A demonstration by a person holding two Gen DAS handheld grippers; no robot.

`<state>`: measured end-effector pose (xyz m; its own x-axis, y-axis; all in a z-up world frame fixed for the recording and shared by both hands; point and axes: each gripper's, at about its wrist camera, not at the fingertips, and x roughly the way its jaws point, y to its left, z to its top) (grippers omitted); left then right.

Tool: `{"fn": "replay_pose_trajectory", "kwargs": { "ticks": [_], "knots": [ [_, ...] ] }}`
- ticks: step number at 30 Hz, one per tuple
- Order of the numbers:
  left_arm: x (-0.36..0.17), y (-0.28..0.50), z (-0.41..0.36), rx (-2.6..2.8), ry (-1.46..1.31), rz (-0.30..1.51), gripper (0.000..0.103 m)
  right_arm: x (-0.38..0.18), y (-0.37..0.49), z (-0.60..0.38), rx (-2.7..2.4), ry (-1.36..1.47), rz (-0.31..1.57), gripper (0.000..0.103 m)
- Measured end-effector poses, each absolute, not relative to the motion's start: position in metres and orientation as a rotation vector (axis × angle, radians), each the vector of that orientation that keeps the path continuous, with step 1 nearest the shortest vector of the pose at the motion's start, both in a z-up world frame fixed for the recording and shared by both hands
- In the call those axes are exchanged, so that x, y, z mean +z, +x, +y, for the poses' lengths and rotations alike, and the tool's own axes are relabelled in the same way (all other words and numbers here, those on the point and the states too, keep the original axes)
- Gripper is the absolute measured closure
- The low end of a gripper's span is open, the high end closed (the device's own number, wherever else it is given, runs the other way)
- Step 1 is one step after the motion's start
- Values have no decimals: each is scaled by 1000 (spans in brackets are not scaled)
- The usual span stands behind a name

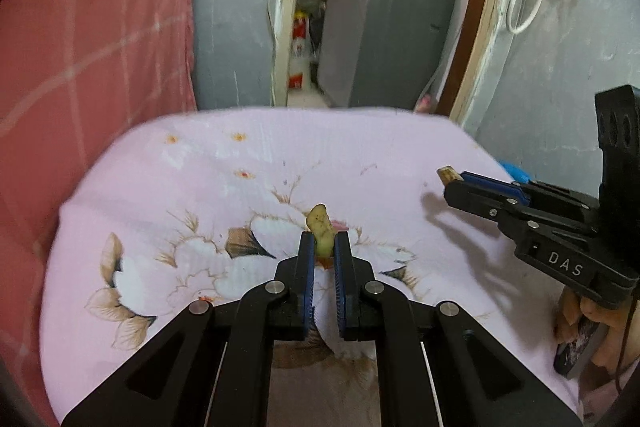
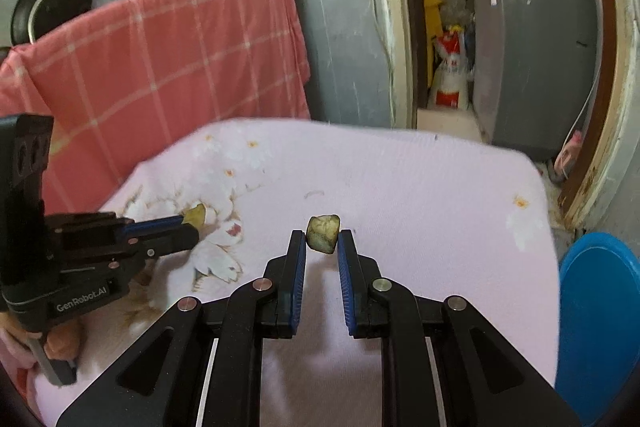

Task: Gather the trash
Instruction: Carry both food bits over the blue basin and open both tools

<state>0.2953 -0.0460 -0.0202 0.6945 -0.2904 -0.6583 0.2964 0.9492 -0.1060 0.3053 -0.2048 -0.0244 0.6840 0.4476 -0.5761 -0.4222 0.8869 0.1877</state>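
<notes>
The left hand-held gripper (image 1: 324, 241) pinches a yellowish peel scrap (image 1: 319, 223) upright between its blue pads, tip tilted down over the pink floral tabletop (image 1: 200, 187). The right hand-held gripper (image 2: 322, 239) is clamped on a pale crumpled lump (image 2: 323, 233), likewise angled downward, just beside its partner. Bare cloth lies ahead of both as far as the rounded far edge. A blue bin (image 2: 596, 307) stands off the right edge; its contents are hidden. Beyond are a red checked cloth (image 2: 180, 67) and a grey fridge (image 2: 532, 59).
</notes>
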Motion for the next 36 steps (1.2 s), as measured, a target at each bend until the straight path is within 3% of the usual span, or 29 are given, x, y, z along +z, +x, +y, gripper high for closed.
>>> {"fn": "replay_pose_trajectory", "kwargs": {
  "ticks": [19,36],
  "knots": [
    [42,255,-75,-362,-86,431,96,53,225,-266,335,106,286,89],
    [66,237,-195,-503,-21,282,96,66,188,-375,123,98,203,89]
  ]
}}
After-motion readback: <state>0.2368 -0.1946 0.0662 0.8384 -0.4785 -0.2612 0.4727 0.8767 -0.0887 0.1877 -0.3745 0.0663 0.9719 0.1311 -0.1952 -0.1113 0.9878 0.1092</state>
